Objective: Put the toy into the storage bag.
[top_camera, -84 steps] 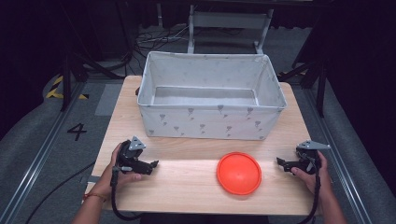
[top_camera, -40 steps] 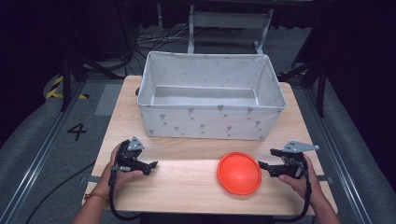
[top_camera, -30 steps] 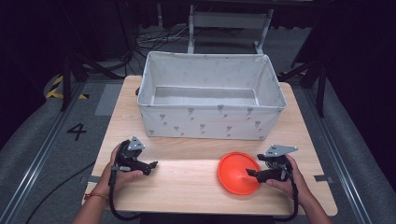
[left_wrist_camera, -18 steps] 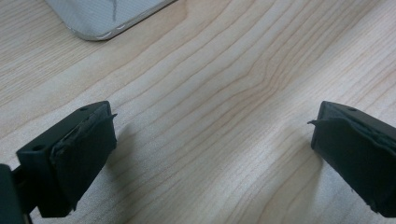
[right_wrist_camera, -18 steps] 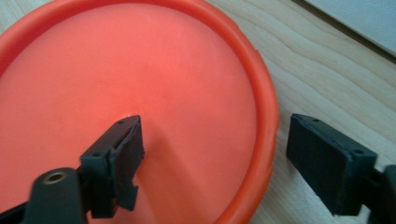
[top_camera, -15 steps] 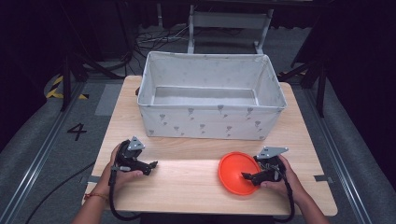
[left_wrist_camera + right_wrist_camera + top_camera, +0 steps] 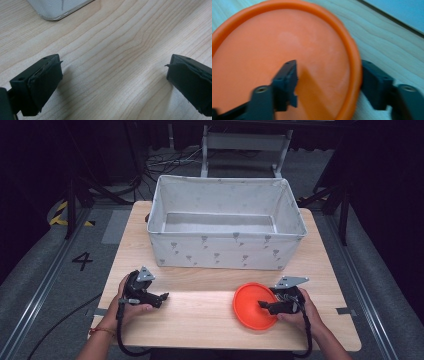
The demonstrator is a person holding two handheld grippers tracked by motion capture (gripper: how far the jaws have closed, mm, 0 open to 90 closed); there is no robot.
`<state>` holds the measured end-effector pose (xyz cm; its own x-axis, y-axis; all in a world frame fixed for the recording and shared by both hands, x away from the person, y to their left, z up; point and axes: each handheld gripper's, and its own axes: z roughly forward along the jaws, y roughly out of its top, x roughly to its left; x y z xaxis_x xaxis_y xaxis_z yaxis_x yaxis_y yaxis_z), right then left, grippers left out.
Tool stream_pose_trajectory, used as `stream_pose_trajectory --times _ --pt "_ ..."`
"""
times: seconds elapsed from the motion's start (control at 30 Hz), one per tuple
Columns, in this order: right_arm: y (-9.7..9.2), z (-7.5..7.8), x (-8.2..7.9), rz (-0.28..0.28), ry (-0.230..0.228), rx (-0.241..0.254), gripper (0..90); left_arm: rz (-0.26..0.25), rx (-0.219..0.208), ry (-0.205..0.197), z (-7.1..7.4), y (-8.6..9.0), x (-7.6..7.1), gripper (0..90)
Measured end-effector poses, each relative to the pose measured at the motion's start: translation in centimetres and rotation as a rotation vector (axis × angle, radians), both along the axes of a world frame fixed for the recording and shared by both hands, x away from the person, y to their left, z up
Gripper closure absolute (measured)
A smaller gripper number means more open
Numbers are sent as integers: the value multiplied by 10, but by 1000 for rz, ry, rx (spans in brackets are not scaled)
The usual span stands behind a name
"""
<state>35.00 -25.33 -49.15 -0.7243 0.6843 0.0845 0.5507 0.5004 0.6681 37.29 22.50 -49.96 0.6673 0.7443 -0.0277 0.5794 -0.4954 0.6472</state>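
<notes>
Orange plate's point(image 7: 287, 50) rim lies between right gripper's point(image 7: 329, 82) fingers point(image 7: 285, 82).

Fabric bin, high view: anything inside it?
The fabric bin looks empty: its grey floor shows bare along the back. The front wall hides the near strip of floor, so something small and flat there can't be ruled out.
</notes>
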Motion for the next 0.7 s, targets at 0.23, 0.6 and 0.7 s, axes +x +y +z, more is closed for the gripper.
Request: stream_pose_trajectory --times 0.23,0.6,0.7 --pt "-23 11 7 -10 59 108 724 1 -1 -1 0 0 0 6" --pt "-29 47 -9 70 -25 150 824 -1 -1 -2 0 0 0 6" --pt "-26 61 -15 92 -72 106 825 0 -2 -1 0 0 0 6"
